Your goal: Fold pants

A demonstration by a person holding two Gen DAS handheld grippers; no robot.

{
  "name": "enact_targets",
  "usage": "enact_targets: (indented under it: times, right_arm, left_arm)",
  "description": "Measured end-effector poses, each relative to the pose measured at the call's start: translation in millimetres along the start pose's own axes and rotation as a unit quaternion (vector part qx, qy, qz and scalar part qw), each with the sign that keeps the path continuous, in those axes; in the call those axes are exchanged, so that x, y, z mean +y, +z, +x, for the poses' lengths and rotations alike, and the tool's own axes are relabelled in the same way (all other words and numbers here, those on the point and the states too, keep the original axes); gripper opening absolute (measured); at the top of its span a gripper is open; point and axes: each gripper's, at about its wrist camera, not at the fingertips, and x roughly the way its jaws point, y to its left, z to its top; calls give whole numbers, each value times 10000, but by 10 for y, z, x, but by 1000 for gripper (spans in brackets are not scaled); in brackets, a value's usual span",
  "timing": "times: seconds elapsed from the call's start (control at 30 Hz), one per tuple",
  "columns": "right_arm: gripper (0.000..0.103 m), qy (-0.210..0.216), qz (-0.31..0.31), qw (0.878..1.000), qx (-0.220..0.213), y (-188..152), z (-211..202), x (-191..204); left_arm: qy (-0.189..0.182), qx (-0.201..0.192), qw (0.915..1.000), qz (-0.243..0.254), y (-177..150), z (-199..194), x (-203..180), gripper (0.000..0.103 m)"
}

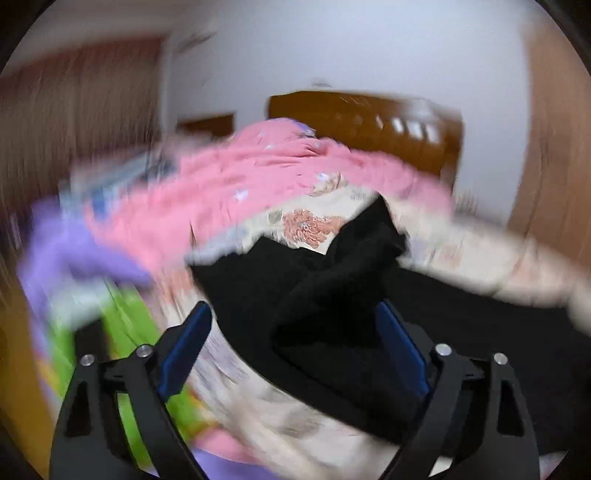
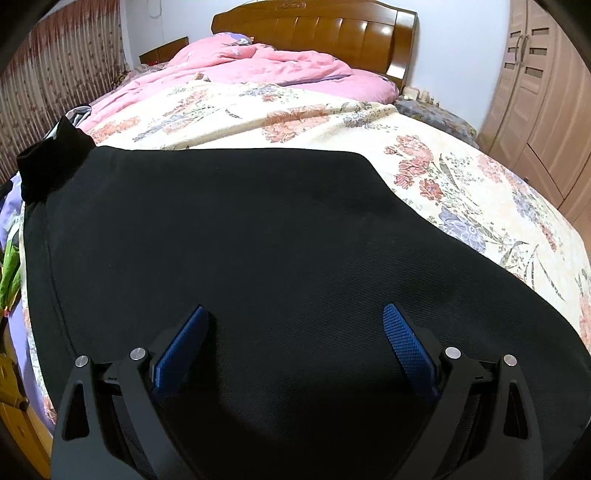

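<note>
The black pants (image 2: pixel 236 236) lie spread flat on the floral bedspread (image 2: pixel 443 173), with one end bunched up at the far left (image 2: pixel 51 162). My right gripper (image 2: pixel 295 317) is open, its blue pads low over the near part of the pants, holding nothing. In the blurred left wrist view, my left gripper (image 1: pixel 293 321) is open with wide jaws. A raised, twisted fold of the black pants (image 1: pixel 332 280) stands between the fingers and reaches the right blue pad (image 1: pixel 402 347); no grip on it shows.
A pink quilt (image 2: pixel 258 62) is heaped at the head of the bed by the wooden headboard (image 2: pixel 314 26). A wardrobe (image 2: pixel 543 92) stands on the right, a curtain (image 2: pixel 55 74) on the left. Purple and green items (image 1: pixel 92 280) lie at the bed's left edge.
</note>
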Motion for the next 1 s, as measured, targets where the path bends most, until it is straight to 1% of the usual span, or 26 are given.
enact_targets:
  times: [0.03, 0.07, 0.1, 0.13, 0.17, 0.2, 0.23, 0.3, 0.33, 0.37, 0.4, 0.47, 0.5, 0.53, 0.57, 0.6, 0.7, 0.77, 0.8, 0.87, 0.93, 0.97, 1.0]
  right_arm:
    - [92, -3, -1, 10000, 4, 3, 4, -1]
    - [92, -6, -2, 10000, 5, 2, 5, 3]
    - [92, -11, -6, 10000, 3, 1, 5, 6]
    - [92, -12, -5, 10000, -1, 1, 4, 8]
    - [92, -18, -4, 10000, -6, 0, 4, 11]
    - [92, -20, -2, 10000, -8, 0, 4, 9]
    - [92, -21, 1, 10000, -10, -2, 4, 10]
    - [92, -19, 4, 10000, -10, -2, 6, 8]
    - [92, -18, 6, 10000, -9, -5, 2, 12]
    - [92, -18, 5, 10000, -4, -5, 2, 16]
    - [92, -15, 2, 10000, 0, -5, 4, 18]
    - [92, -1, 1, 10000, 7, -6, 1, 18]
    - [92, 6, 3, 10000, 9, -5, 0, 17]
    - [92, 6, 7, 10000, 8, -8, -3, 21]
    - [92, 1, 7, 10000, 9, -8, -5, 24]
    - [92, -2, 4, 10000, 11, -8, -5, 23]
    - [92, -19, -4, 10000, 21, -11, -4, 28]
    - [92, -14, -1, 10000, 28, -12, -1, 27]
    - [92, -8, 3, 10000, 31, -12, -1, 25]
    - [92, 5, 15, 10000, 38, -11, -1, 22]
    - [92, 10, 21, 10000, 39, -13, -4, 21]
    - [92, 8, 20, 10000, 38, -14, -7, 22]
    - [92, 8, 20, 10000, 36, -14, -5, 18]
  left_arm:
    - [-24, 162, 9992, 354, 56, 81, -114, 91]
    - [-151, 390, 9979, 487, 106, 200, -163, 91]
    - [-233, 557, 9970, 491, 141, 302, -188, 91]
    - [-399, 711, 9960, 377, 197, 468, -160, 91]
    - [-605, 816, 9948, 106, 250, 642, -85, 88]
    - [-714, 866, 9936, -88, 258, 704, 0, 71]
    - [-949, 933, 9898, -505, 269, 736, 149, 41]
    - [-1301, 855, 9808, -1172, 266, 724, 391, 30]
    - [-1474, 788, 9733, -1574, 244, 729, 536, 26]
    - [-1546, 788, 9666, -1885, 216, 740, 652, 26]
    - [-1579, 824, 9589, -2207, 172, 773, 804, 26]
    - [-1489, 923, 9436, -2810, 50, 791, 1108, 27]
    - [-1488, 1023, 9290, -3231, -48, 871, 1286, 30]
    - [-1687, 1087, 9158, -3478, -115, 933, 1405, 32]
    - [-1869, 1097, 9082, -3580, -142, 965, 1456, 34]
    - [-1940, 1103, 9076, -3556, -134, 968, 1477, 34]
    - [-1871, 1106, 9214, -3221, -50, 923, 1407, 33]
    - [-1905, 1112, 9247, -3102, -41, 888, 1382, 25]
    - [-1880, 1042, 9291, -3010, -8, 838, 1349, 21]
    - [-1899, 909, 9335, -2902, 26, 719, 1318, 18]
    - [-2055, 698, 9303, -2957, 68, 546, 1312, 18]
    - [-2195, 573, 9255, -3033, 83, 415, 1339, 18]
    - [-2220, 534, 9234, -3085, 91, 388, 1362, 18]
